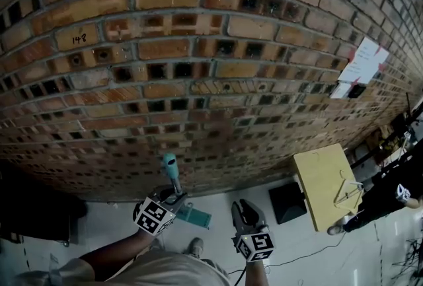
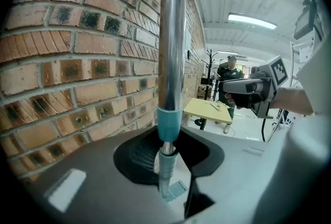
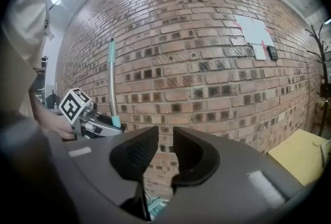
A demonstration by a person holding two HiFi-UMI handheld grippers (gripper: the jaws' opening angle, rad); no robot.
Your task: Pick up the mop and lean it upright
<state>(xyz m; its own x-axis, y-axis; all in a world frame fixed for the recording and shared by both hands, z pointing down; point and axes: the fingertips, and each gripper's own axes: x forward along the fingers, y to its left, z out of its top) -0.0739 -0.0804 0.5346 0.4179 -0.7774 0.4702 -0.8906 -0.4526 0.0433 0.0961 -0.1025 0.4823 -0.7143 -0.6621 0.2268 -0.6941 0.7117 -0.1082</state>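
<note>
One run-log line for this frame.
left gripper: shut on silver metal mop handle with teal collar, upright | right gripper: empty, fingers slightly apart | red brick wall: beside handle

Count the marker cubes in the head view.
2. Left cube on the left tool, shut on the mop handle; right cube on the right tool, bottom centre. None seems hidden.

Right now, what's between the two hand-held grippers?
Head view: between the left hand-held gripper and the right hand-held gripper shows only the mop's teal head, down on the floor.
</note>
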